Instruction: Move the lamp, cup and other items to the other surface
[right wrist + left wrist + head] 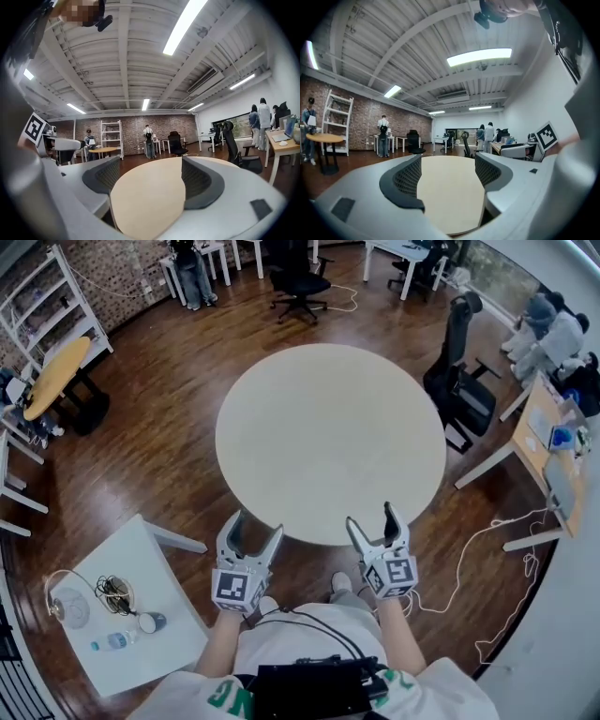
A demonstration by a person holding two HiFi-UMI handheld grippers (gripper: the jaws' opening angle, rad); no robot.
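Both empty, the left tool and right tool hang level, jaws wide, at the bare round counter's six o'clock edge, likely the destination, while the cup and other items wait on the white counter at eight o'clock

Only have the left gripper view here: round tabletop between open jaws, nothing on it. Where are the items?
Observer: In the head view they sit on the small white table at the person's left: a bottle, a coil of black cable and a few small pieces.
Operator: Right side carrying anything?
Observer: No. The right hand-held gripper has its jaws apart, with nothing between them.
Operator: Anything on the far half of the round top?
Observer: Nothing. The head view shows the whole round table, and no item stands on it.
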